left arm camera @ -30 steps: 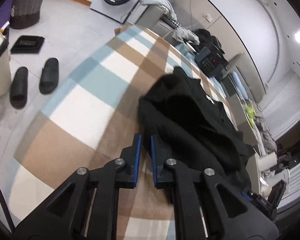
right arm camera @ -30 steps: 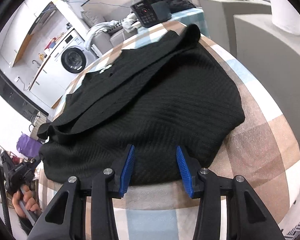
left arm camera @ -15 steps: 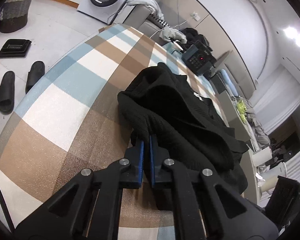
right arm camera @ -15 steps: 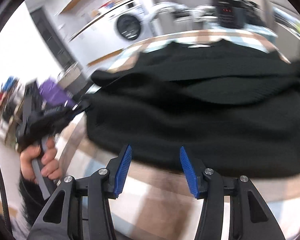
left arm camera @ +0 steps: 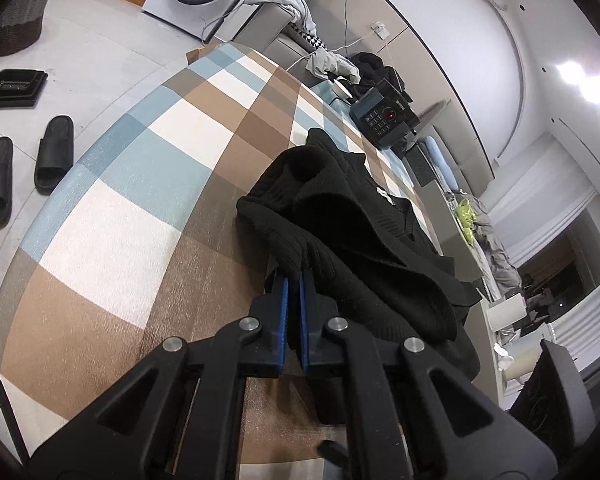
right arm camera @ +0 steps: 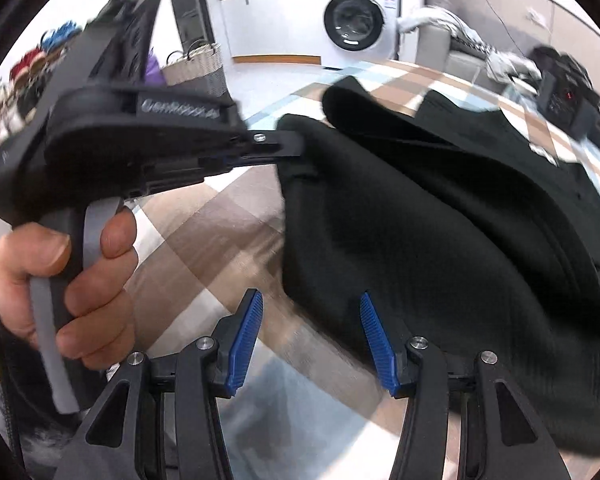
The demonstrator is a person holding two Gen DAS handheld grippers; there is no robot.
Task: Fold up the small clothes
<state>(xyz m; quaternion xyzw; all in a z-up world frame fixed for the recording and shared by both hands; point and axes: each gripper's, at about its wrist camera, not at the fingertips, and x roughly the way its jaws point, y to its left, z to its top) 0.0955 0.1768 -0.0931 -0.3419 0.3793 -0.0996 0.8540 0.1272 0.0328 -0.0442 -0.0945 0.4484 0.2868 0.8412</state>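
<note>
On the checked cloth (left arm camera: pixel 148 208), left gripper (left arm camera: pixel 293 280) pinches the lengthwise sweater (left arm camera: pixel 360 240); right gripper (right arm camera: pixel 312 320) gapes

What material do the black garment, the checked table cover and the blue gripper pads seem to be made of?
Black garment: likely a knitted fabric, matte; fine ribs show and it drapes in soft folds.
Checked table cover: probably vinyl or coated cloth; faint sheen over a fine woven-looking texture.
Blue pads: seemingly rubber or plastic, matte, with ridged faces.
</note>
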